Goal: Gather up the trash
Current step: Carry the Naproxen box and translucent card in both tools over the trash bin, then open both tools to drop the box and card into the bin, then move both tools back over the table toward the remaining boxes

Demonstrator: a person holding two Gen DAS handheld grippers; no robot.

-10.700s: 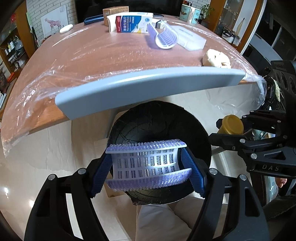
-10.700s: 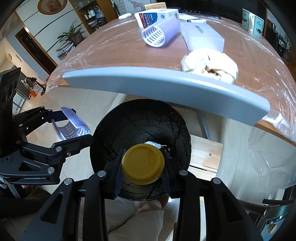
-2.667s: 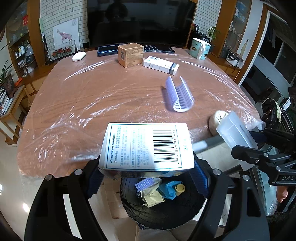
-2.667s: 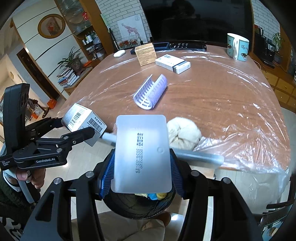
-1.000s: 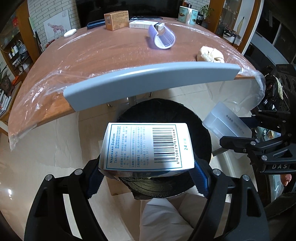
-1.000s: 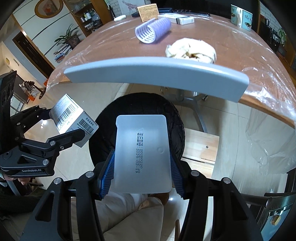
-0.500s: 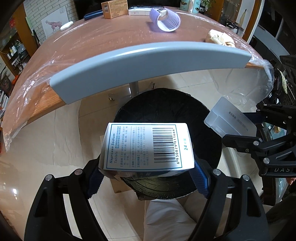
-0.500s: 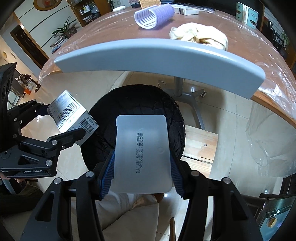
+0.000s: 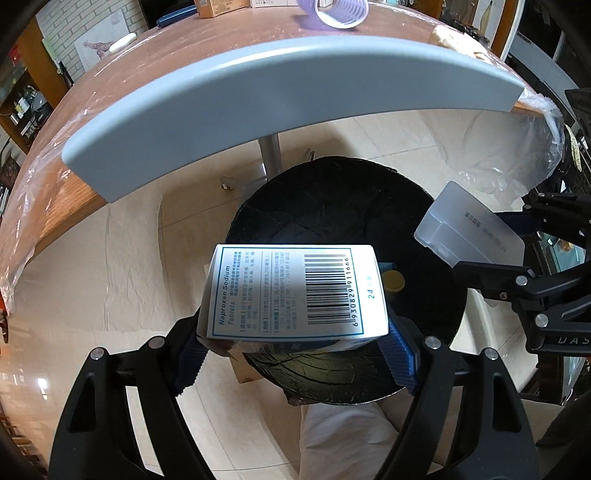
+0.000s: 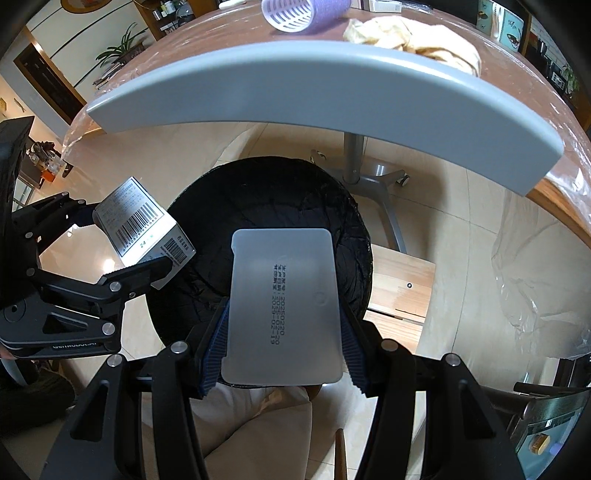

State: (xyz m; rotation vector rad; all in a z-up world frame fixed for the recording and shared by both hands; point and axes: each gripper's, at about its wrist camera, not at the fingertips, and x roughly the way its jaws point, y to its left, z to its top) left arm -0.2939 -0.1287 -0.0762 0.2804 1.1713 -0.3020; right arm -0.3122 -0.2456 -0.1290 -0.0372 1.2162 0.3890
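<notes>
Black liner fills the trash bin (image 9: pixel 332 206) under the left tool (image 9: pixel 293 343), which pinches a white tablet box (image 9: pixel 291 291), barcode face up, long axis crosswise between the pads, above the bin's near rim. A yellow cap (image 9: pixel 392 280) lies inside. A grey chair back (image 9: pixel 288 88) curves ahead, hiding the tabletop (image 9: pixel 155 62) edge.

From the right wrist, the right tool (image 10: pixel 282 350) clamps a translucent plastic case (image 10: pixel 282 306), long axis pointing forward over the bin's (image 10: pixel 266 192) near edge. A purple hair roller (image 10: pixel 306 11) and crumpled tissue (image 10: pixel 413 33) sit on the tabletop beyond.
</notes>
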